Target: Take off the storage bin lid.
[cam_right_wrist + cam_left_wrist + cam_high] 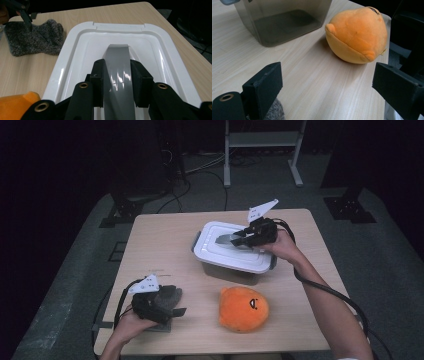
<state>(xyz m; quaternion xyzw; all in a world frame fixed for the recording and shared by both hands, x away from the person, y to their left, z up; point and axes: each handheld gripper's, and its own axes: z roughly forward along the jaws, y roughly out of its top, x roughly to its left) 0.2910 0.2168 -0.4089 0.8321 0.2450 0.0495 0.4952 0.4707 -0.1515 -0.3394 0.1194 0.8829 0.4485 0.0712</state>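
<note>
A grey see-through box with a white lid stands at mid-table. My right gripper lies over the lid, its jaws shut on either side of the grey lid handle. An orange plush toy sits in front of the box, near the table's front edge. At front left, my left gripper rests low over a grey knitted cloth, pointing toward the plush toy. Its jaws are wide open with bare tabletop between them, and a bit of the cloth shows under its left jaw.
The wooden table has bare room at the left and back. A dark floor with cables and a metal stand lies beyond the far edge. In the right gripper view, the cloth lies left of the lid.
</note>
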